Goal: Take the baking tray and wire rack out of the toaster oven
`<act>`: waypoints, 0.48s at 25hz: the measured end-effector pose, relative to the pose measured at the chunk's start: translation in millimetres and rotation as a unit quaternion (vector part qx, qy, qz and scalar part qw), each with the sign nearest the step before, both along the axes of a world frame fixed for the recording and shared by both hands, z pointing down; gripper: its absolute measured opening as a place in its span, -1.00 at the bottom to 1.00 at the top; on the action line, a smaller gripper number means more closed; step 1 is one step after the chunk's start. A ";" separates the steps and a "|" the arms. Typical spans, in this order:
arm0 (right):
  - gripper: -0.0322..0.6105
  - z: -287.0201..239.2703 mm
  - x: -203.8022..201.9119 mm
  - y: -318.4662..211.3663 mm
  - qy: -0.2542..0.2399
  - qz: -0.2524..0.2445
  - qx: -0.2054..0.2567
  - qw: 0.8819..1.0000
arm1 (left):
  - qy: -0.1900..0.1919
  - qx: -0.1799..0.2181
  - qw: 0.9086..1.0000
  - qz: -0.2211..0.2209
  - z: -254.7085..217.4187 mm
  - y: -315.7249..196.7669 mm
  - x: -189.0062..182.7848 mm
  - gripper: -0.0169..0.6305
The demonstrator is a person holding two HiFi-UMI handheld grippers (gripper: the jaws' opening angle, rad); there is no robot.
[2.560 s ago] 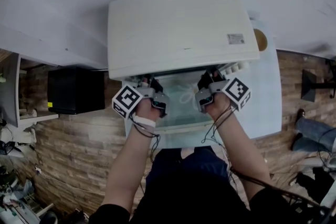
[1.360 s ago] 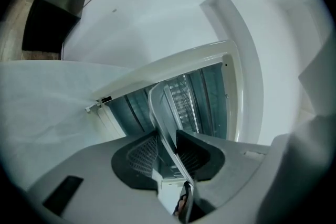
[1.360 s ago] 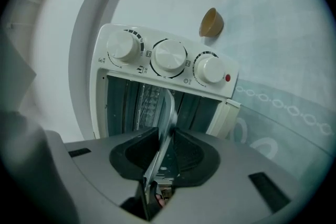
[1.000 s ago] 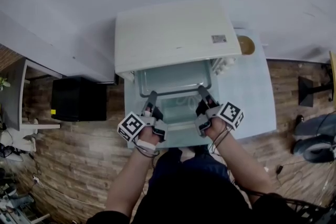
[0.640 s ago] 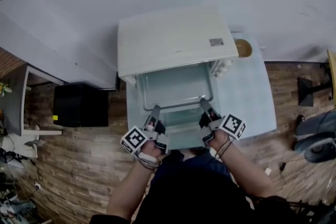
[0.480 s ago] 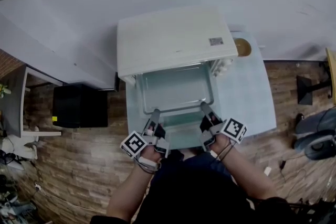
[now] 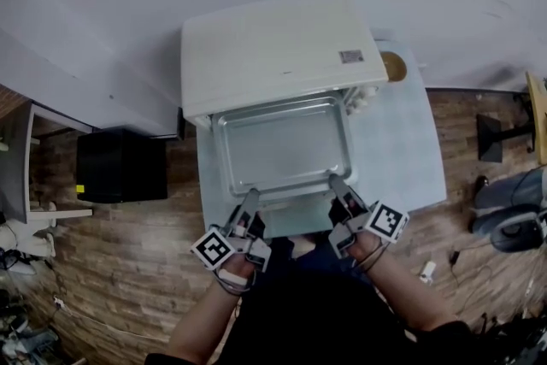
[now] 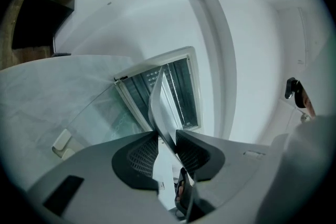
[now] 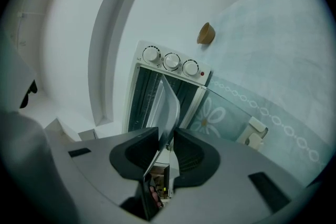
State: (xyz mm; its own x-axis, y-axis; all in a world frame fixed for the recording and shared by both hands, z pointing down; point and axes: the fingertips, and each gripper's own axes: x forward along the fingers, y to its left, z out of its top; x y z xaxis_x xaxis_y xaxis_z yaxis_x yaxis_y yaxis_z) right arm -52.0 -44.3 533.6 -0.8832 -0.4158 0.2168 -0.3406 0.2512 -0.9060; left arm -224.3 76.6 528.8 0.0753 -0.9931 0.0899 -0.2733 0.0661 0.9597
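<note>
Pulled further out since a second ago: most of the baking tray [image 7: 282,145] is now shown clear of the toaster oven [image 7: 273,51], and both grippers have been drawn back toward 6 o'clock with it.

Left gripper [image 8: 165,139]: fingers [image 8: 140,159] are closed on the tray's near rim, with the thin metal edge pinched between the pads. Only a narrow gap is left, filled by the rim.

Right gripper [image 9: 167,139]: fingers [image 9: 195,157] are likewise clamped on the rim, with the sheet seen edge-on between the pads.

In the head view the grips are placed at the tray's 7 and 5 o'clock corners. The tray is held roughly level above the lowered glass door [image 7: 295,220], its 12 o'clock end tucked under the oven's white top.

Three knobs [image 9: 171,62] are seen at the tray's 2 o'clock corner, and a small brown bowl [image 7: 393,66] further out on the same line. Both oven and bowl are carried by a pale desk [image 7: 402,158]. A black box [image 7: 120,167] is seen on the wooden floor [image 7: 128,252] at 9 o'clock, well apart.
</note>
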 end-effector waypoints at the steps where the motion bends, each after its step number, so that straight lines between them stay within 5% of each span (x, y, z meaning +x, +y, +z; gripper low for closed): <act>1: -0.60 -2.4 0.0 3.0 -0.006 -0.002 0.002 1.000 | -0.001 -0.001 1.000 0.007 1.0 2.9 1.9 -0.62; 12: -0.60 4.0 49.0 23.4 -0.016 0.067 -0.004 0.998 | 0.019 -0.014 0.995 0.095 16.0 2.3 42.0 -0.63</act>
